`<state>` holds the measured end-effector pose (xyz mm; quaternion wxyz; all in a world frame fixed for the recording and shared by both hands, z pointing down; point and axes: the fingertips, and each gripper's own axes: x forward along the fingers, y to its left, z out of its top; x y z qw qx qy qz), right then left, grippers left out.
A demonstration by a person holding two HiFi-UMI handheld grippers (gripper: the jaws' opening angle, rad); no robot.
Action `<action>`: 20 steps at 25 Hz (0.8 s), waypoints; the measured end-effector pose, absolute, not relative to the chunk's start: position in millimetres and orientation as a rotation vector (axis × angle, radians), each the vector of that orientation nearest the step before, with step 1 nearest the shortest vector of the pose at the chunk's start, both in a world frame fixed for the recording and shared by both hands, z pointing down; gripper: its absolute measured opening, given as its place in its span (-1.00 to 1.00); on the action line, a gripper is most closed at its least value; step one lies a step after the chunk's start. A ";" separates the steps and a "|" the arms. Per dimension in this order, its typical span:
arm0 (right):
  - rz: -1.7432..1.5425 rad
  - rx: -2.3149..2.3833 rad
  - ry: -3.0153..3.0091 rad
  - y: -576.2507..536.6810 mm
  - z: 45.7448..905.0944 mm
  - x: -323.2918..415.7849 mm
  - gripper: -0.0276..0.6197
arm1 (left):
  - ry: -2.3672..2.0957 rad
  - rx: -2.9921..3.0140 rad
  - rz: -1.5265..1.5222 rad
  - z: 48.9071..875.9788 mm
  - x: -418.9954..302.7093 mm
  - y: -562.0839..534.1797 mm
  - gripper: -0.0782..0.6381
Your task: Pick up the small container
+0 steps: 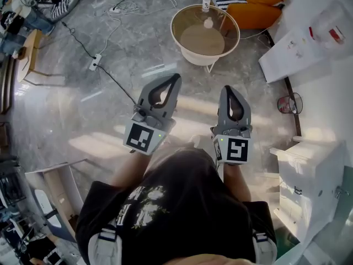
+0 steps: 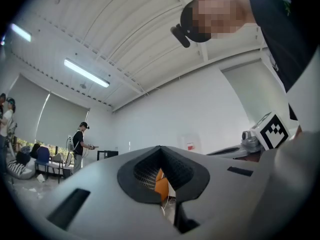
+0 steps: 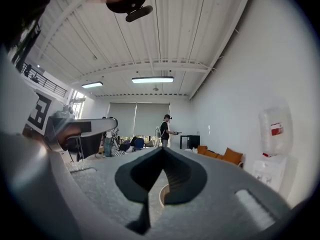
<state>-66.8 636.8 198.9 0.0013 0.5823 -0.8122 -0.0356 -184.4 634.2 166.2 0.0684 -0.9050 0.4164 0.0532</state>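
Observation:
A small white container (image 1: 208, 23) sits on a round wooden-topped table (image 1: 187, 51) at the far side of the floor, beside a clear bottle (image 1: 206, 2). Both grippers hover side by side well short of that table, pointing roughly level toward it. My left gripper (image 1: 175, 78) is shut with nothing in it; in its own view the jaws (image 2: 161, 148) meet at the tips. My right gripper (image 1: 228, 88) is also shut and empty, and its jaws (image 3: 162, 149) are closed to a point. Through the hollow behind those tips a sliver of the table rim (image 3: 162, 194) shows.
An orange sofa (image 1: 260, 4) stands behind the table. At the right are a water dispenser (image 1: 309, 37), a wire basket (image 1: 290, 104) and a white cabinet (image 1: 309, 175). A cable with a power strip (image 1: 95, 63) crosses the floor on the left. Other people stand in the room's background.

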 end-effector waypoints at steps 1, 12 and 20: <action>-0.121 1.835 -2.555 637.8 201.0 -60.9 -0.93 | 1.244 -2.729 0.126 170.7 -177.6 635.3 -0.79; -0.080 1.800 -2.556 626.5 244.2 -27.8 -0.93 | 1.396 -2.782 0.003 218.9 -154.4 612.4 -0.79; -0.097 1.807 -2.509 580.4 256.2 -23.8 -0.93 | 1.329 -2.818 0.080 224.0 -148.1 560.6 -0.79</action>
